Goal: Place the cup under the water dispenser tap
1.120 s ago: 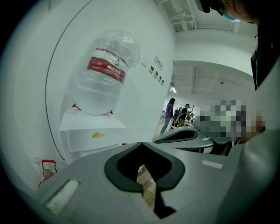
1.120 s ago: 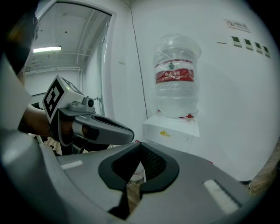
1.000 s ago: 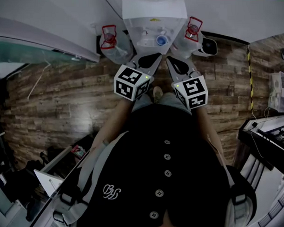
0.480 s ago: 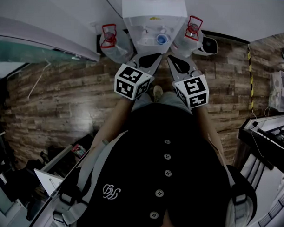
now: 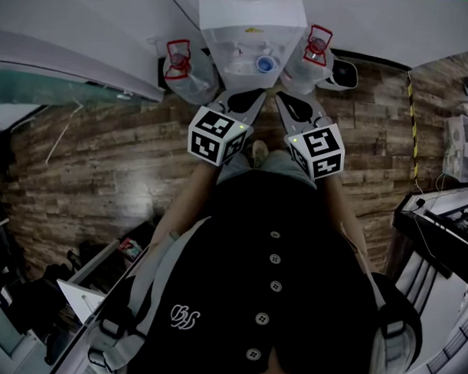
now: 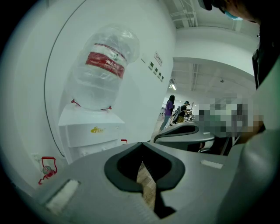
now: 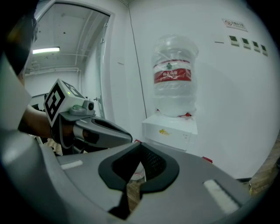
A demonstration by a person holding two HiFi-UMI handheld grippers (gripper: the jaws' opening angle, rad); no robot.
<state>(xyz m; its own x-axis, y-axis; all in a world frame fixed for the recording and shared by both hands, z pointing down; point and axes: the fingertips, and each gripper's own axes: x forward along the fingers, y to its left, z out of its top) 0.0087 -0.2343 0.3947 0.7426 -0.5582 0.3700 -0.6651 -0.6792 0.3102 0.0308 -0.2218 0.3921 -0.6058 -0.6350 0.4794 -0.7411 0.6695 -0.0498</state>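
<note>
Your left claw [image 6: 142, 144] and right claw [image 7: 141, 144] are both closed empty, water dispenser [image 6: 87, 140] at 12 o'clock carrying a clear red-labelled bottle [image 6: 103, 65], print unreadable; cup not made out.

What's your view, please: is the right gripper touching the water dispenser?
Apart: in the right gripper view, the water dispenser stands well beyond the right gripper.
</note>
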